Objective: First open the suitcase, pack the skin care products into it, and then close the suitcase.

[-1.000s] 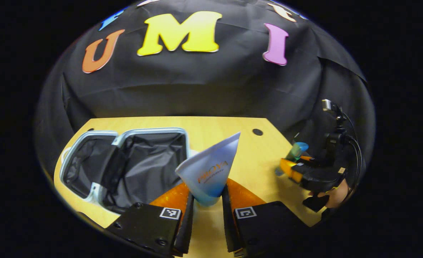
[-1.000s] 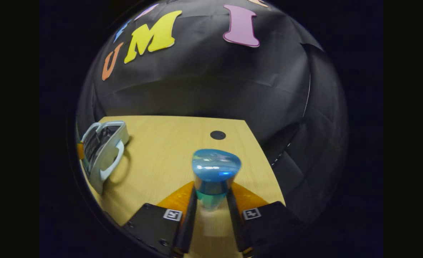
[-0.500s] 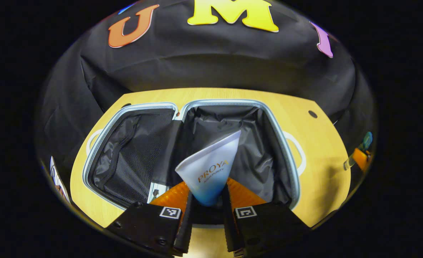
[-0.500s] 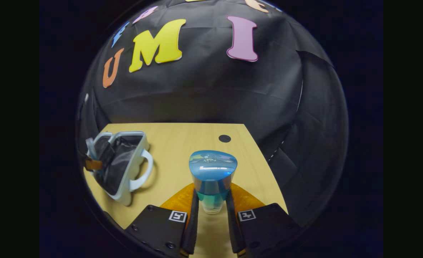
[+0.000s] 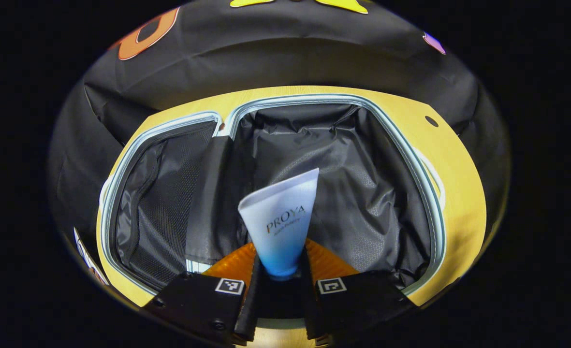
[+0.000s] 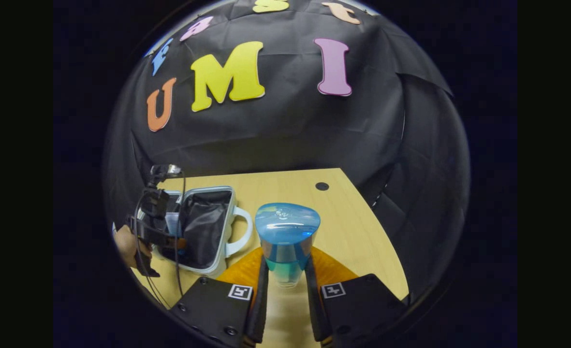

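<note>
L gripper (image 5: 279, 275) is clamped on the white-to-blue tube (image 5: 280, 220), holding it over the open suitcase (image 5: 425, 193), above the R half's dark lining. R gripper (image 6: 285, 282) grips the blue-capped bottle (image 6: 286, 237) w/ both fingers, above the wooden table (image 6: 353, 227), suitcase off to its left. A hand (image 6: 126, 246) holds the L gripper there.

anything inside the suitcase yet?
Open suitcase: black lining in the right half, mesh panel in the left, no products lying there. The left gripper holds a white-blue tube over it, hiding the near edge.
</note>
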The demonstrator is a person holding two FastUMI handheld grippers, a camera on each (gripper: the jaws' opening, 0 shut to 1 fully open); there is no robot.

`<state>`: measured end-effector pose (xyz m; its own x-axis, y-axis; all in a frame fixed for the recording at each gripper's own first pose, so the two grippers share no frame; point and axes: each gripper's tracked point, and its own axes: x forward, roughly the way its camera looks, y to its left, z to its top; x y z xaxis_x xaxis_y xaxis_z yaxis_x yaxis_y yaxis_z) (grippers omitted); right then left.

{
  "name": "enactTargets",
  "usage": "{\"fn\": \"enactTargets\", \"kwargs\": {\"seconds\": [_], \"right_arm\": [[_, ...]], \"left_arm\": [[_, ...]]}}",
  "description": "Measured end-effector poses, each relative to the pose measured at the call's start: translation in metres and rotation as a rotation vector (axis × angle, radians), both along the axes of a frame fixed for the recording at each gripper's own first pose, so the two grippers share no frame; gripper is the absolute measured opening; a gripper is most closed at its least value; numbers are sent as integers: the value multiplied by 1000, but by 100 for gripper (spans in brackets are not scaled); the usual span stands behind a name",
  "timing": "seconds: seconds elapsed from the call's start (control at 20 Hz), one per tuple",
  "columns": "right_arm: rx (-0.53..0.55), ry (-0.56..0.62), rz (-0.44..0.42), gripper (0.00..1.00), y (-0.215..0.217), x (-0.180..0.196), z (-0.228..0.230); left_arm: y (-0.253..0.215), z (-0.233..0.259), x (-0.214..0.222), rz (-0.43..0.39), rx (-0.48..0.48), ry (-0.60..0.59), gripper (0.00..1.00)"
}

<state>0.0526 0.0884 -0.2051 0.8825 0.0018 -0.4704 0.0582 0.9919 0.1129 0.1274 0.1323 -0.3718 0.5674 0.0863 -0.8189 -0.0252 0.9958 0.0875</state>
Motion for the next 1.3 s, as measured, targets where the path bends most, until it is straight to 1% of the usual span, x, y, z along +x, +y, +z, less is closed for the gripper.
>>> {"fn": "enactTargets", "kwargs": {"seconds": [0.05, 0.1, 0.15, 0.25, 0.35, 0.4, 0.45, 0.5, 0.65, 0.75, 0.9, 1.0, 1.05, 1.1, 1.2, 1.3], "right_arm": [[-10, -5, 4, 35, 3, -1, 2], [-12, -10, 9, 35, 6, -3, 6], [-16, -13, 15, 35, 10, -4, 8], [-33, -13, 33, 35, 18, -4, 11], [-41, -18, 39, 35, 24, -2, 14], [-45, -20, 44, 35, 28, -2, 17], [-48, -21, 53, 34, 33, -1, 18], [-49, -23, 67, 35, 40, 0, 21], [-43, -26, 107, 35, 68, 12, 29], [-35, -24, 146, 35, 94, 23, 29], [-19, 5, 201, 35, 137, 40, 18], [-12, 47, 231, 35, 163, 50, 1], [-11, 71, 251, 35, 179, 53, -9], [-17, 98, 268, 33, 191, 54, -20], [-47, 126, 301, 35, 212, 60, -39], [-54, 185, 306, 35, 226, 65, -64]], "left_arm": [[0, -2, 5, -3, 10, 2, 41], [0, -3, 8, -8, 20, 4, 48], [1, -6, 10, -12, 26, 11, 41], [2, -16, 11, 0, 23, 37, 41], [1, -15, 15, 14, 5, 22, 43], [1, -16, 14, 11, 6, 26, 51], [2, -14, 13, 14, 8, 21, 44], [1, -12, 13, 17, -2, 15, 46], [-20, 7, 8, -14, -113, -63, 78], [-17, 28, -1, -41, -111, -142, 99], [-6, 75, -16, -100, -115, -334, 99], [18, 102, -39, -115, -90, -438, 99], [36, 112, -53, -109, -69, -476, 99], [54, 114, -66, -101, -61, -500, 99], [83, 123, -91, -83, -48, -550, 99], [117, 122, -110, -42, -42, -571, 99]]}}
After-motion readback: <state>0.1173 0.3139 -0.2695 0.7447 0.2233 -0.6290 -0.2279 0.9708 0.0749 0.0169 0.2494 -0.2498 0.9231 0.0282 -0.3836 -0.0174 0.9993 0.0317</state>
